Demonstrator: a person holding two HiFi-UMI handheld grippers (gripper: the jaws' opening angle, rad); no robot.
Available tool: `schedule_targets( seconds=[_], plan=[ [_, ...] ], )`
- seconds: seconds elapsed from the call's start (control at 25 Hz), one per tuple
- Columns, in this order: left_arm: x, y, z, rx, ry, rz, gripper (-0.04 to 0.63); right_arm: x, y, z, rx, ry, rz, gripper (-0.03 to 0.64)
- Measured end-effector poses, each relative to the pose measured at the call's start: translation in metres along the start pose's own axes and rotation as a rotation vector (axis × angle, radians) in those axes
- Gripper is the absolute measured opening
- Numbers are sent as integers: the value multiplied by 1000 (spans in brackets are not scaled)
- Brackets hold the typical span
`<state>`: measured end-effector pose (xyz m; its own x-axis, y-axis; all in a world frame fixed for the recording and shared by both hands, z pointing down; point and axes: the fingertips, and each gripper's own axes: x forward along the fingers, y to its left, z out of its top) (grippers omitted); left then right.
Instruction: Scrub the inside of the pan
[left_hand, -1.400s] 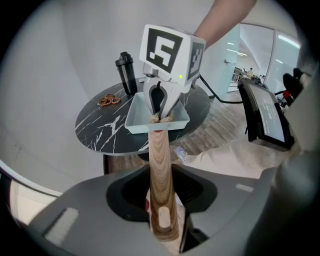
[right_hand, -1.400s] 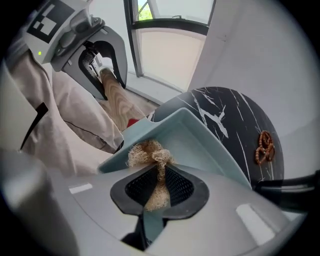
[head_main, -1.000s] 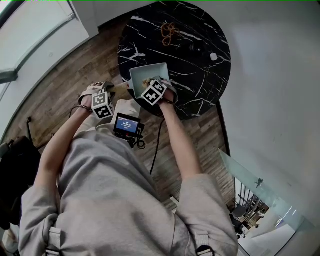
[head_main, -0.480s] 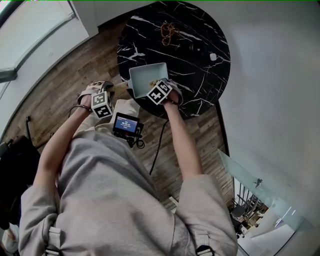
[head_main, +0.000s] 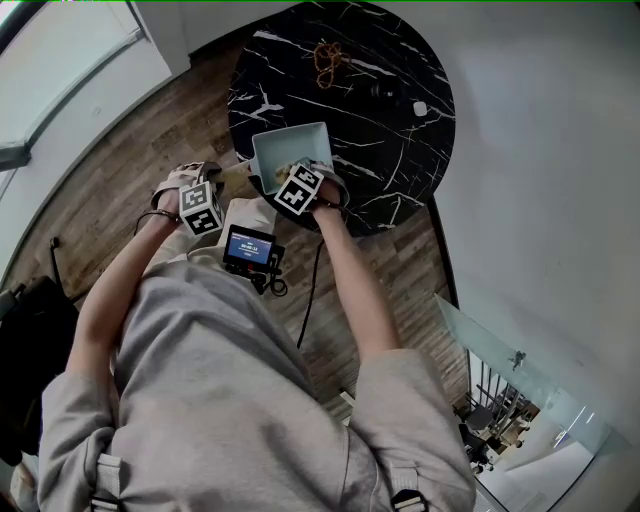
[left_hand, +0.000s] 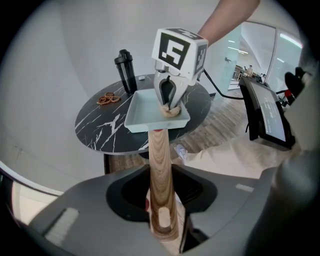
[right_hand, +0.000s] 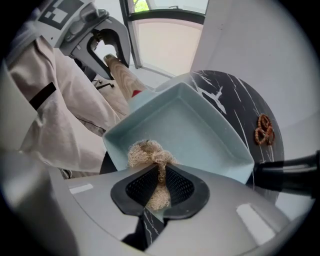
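Observation:
A pale blue square pan (head_main: 288, 150) (left_hand: 150, 111) (right_hand: 190, 131) rests on the near edge of the round black marble table (head_main: 390, 120). Its wooden handle (left_hand: 161, 175) (right_hand: 125, 77) points toward me, and my left gripper (head_main: 215, 185) (left_hand: 161, 220) is shut on that handle. My right gripper (head_main: 300, 178) (right_hand: 159, 187) is shut on a beige fibrous scrubber (right_hand: 149, 155) (left_hand: 170, 110), which presses on the pan's floor at the corner nearest the handle.
On the table's far side lie a brown pretzel-like chain (head_main: 327, 58) (right_hand: 263, 128), a black bottle (left_hand: 126, 70) and a small white object (head_main: 420, 109). A small screen device (head_main: 250, 248) hangs at my chest. Wooden floor surrounds the table.
The right gripper with the scrubber slid right and then back left inside the pan. The left gripper kept its hold on the handle.

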<state>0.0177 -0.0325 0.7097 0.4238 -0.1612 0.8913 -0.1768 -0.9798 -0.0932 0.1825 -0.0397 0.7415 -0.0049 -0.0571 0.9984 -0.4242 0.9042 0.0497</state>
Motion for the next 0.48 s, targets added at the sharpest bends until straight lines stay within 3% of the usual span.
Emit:
schedule_targets(
  seconds=[0.48],
  plan=[
    [2,-1,-2,3,19,13,133,-3,35,35,-122,-109,149,61]
  ],
)
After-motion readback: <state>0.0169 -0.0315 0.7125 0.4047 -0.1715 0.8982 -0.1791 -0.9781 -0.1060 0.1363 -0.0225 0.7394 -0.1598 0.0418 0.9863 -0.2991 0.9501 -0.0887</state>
